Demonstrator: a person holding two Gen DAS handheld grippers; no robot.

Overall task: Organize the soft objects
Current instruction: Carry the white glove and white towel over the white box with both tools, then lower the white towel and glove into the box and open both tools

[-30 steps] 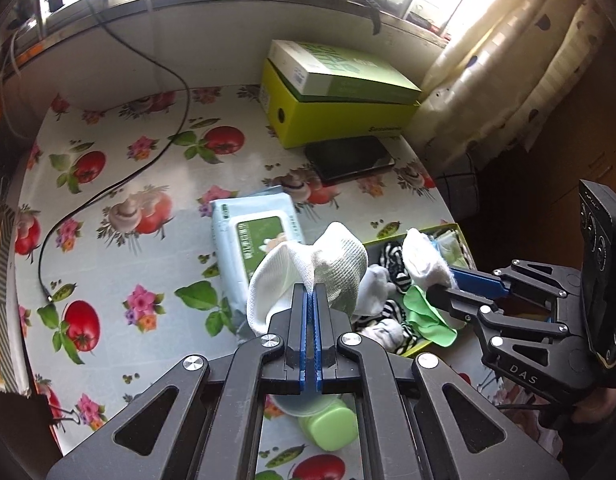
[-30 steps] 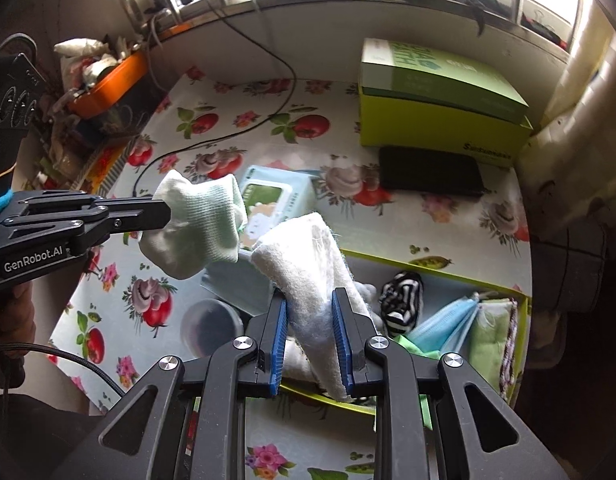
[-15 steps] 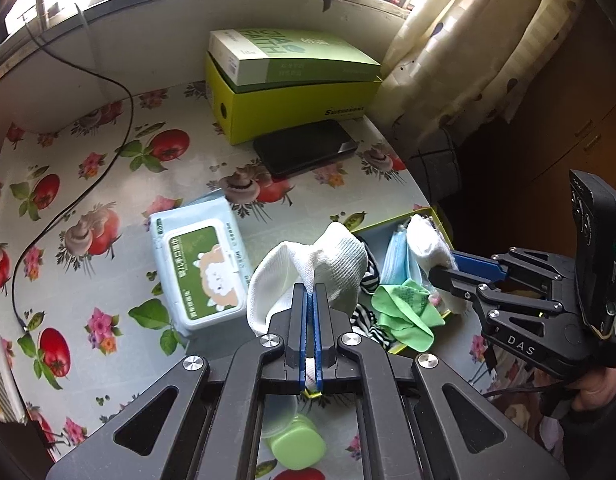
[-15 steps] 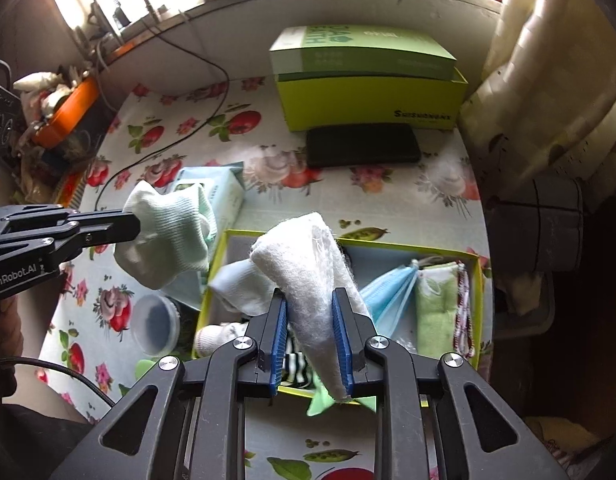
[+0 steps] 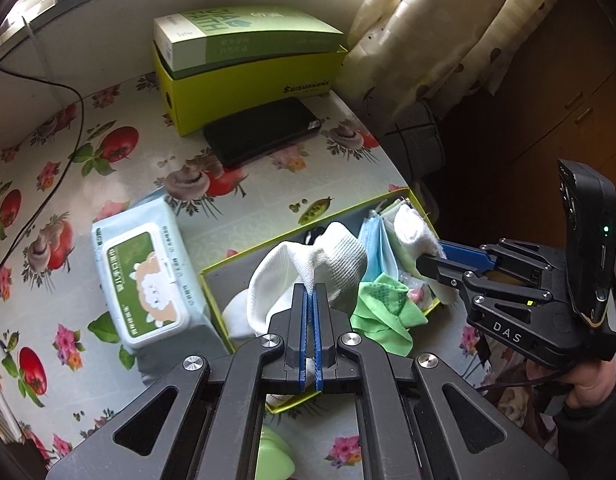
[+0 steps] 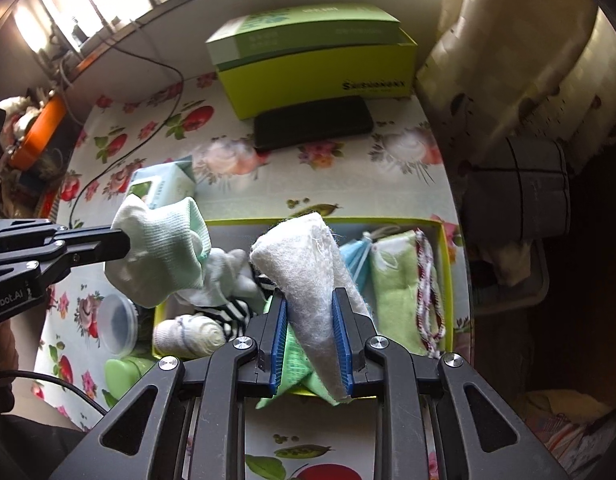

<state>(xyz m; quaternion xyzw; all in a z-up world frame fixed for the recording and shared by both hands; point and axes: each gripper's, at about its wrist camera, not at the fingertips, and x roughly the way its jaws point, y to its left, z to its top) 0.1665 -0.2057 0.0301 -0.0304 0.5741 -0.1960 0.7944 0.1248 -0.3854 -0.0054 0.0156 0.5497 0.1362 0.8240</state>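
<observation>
Oilcloth printed with tomatoes and flowers covers the table [image 5: 108,152] beneath a window, where a yellow-rimmed tray [image 6: 447,264] already holds socks, masks and cloths. Over it the right gripper [image 6: 309,300] pinches a thick folded white cloth [image 6: 308,256], soft and light, best gripped across its fold. Beside it the left gripper [image 5: 311,292] is pressed tight on a limp white sock [image 5: 308,264], hanging above the tray's left end

The left gripper [image 5: 310,294] points steeply down with its jaws pressed almost together on a white sock [image 5: 308,268], while the right gripper [image 6: 309,312], also tilted down, clamps a white cloth [image 6: 311,276] between parted jaws
</observation>
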